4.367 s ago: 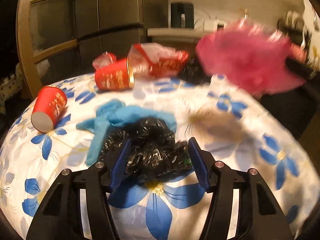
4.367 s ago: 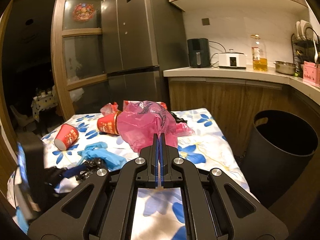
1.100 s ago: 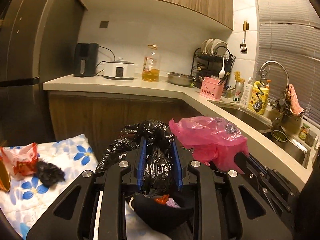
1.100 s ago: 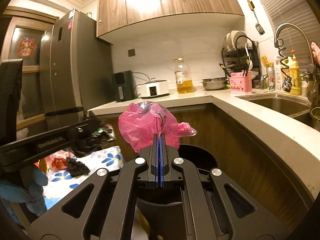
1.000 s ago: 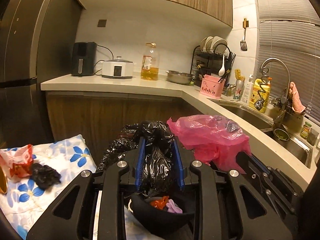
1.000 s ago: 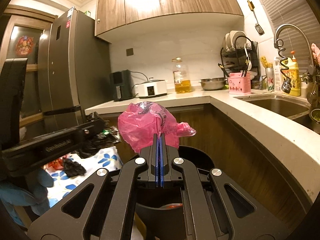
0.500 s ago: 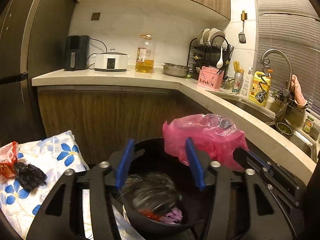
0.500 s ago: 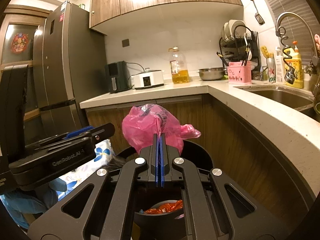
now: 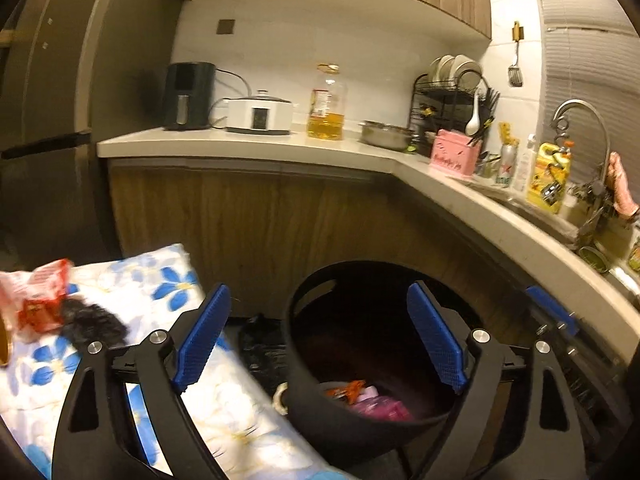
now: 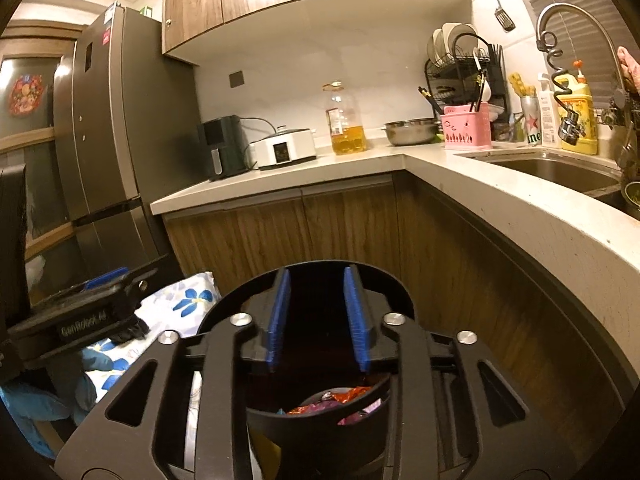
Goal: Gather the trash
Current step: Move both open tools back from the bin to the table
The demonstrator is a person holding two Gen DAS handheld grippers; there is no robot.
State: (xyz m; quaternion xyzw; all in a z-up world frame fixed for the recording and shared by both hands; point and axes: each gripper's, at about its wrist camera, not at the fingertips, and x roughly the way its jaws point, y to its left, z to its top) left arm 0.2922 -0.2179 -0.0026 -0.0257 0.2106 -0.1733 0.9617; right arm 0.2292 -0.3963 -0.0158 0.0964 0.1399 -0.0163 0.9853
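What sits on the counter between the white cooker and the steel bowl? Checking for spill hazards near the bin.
An oil bottle stands between the white cooker and steel bowl; both views show it.

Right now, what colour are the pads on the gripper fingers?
Blue, on black fingers. The left gripper's pads show it best in the left wrist view.

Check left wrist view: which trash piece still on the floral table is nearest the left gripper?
The crumpled black bag. It lies just ahead of the left gripper, closer than the red-and-white wrapper touching its far-left side.
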